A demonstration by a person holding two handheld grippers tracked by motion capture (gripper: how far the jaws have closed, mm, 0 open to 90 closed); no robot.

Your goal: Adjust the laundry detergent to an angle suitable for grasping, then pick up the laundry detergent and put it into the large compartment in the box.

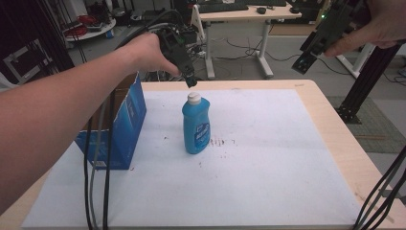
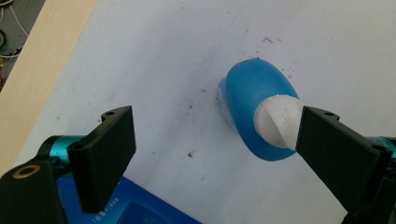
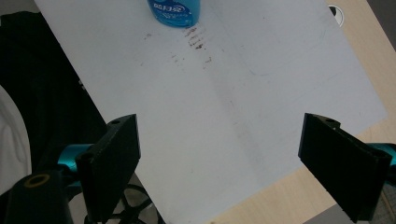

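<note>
While my work sits on the pale wooden table (image 1: 335, 139) under its wide white paper sheet (image 1: 268, 158), I start with that surface: the sheet gives the things a plain, flat bed, though it carries a few dark smudges near the middle. Next in size is the blue cardboard box (image 1: 125, 125), standing upright at the sheet's left edge, just beside my left forearm and apart from the bottle. Near the sheet's centre stands the blue plastic detergent bottle (image 1: 196, 125), upright on its base with its white cap (image 1: 193, 98) on top, and that is the thing I am after.

My left tongs (image 1: 190, 82) hang just above that cap, pointing down, and I judge that I hold them so in order to drop over the neck. My right tongs (image 1: 302, 63) are raised high over the far right corner, well apart from the bottle, I think to keep out of the way.

From the high view I cannot judge the jaw gap; the left gripper view settles it, showing my left tongs (image 2: 215, 140) spread wide with nothing between them, and the cap (image 2: 276, 122) close against one jaw rather than centred. Likewise the right gripper view shows my right tongs (image 3: 218, 161) wide open over bare sheet, the bottle's label (image 3: 173, 10) far ahead.
</note>
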